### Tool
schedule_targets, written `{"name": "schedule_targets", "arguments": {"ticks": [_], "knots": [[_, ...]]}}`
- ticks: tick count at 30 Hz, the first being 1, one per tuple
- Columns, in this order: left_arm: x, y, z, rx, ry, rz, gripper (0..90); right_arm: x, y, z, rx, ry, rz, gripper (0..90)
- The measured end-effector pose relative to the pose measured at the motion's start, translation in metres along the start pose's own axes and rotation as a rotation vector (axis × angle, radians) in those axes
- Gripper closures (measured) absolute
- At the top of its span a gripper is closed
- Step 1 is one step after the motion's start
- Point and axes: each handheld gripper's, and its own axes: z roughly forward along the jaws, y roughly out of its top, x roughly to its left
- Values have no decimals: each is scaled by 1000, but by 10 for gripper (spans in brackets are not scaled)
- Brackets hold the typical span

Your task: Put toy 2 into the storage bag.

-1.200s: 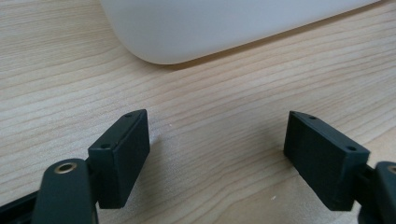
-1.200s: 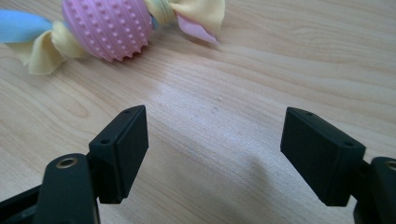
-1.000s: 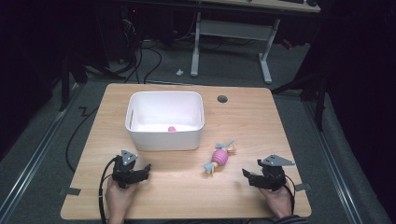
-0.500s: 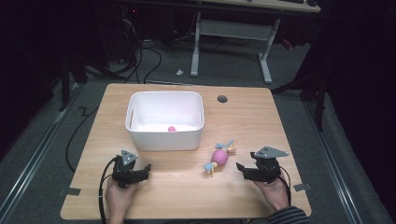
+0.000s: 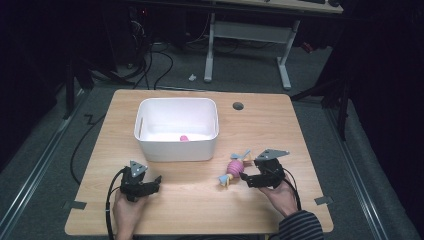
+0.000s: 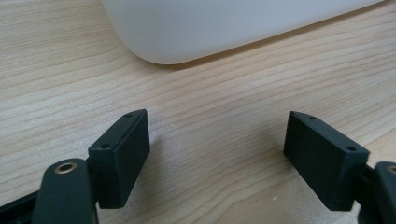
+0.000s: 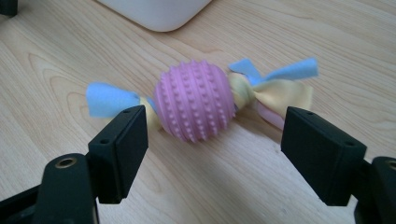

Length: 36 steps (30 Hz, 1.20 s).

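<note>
High view: two hand-held grippers at a wooden table (image 5: 300, 130), with a spiked toy between bin and right hand.

From left: the left gripper (image 5: 156, 183) rests on the table before the white bin (image 5: 176, 145), fingers (image 6: 122, 154) apart over bare wood. A small pink item (image 5: 184, 138) lies inside the bin. The pink spiked toy (image 5: 233, 167) with blue and yellow fabric ends lies just right of the bin. The right gripper (image 5: 246, 179) sits close beside it, fingers (image 7: 120, 149) just opened wider, the toy ahead, untouched.
</note>
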Motion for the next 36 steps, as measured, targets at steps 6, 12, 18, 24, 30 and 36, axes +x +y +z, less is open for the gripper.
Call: {"name": "schedule_targets", "arguments": {"ticks": [6, 12, 18, 24, 30, 36], "knots": [[0, 0, 0, 0, 2, 3, 221, 8, 14, 9, 11, 5, -22, 239], [0, 0, 0, 2, -1, 6, 214, 14, 25, 19, 10, 2, -42, 261], [0, 0, 0, 2, -1, 5, 213, 16, 30, 30, 52, -2, -50, 284], [0, 0, 0, 0, -2, 3, 216, 14, 29, 34, 74, -15, -62, 351], [0, 0, 0, 1, -2, 3, 216, 16, 29, 39, 105, -18, -97, 383], [0, 0, 0, 1, -4, 5, 216, 17, 29, 39, 108, -18, -102, 402]]}}
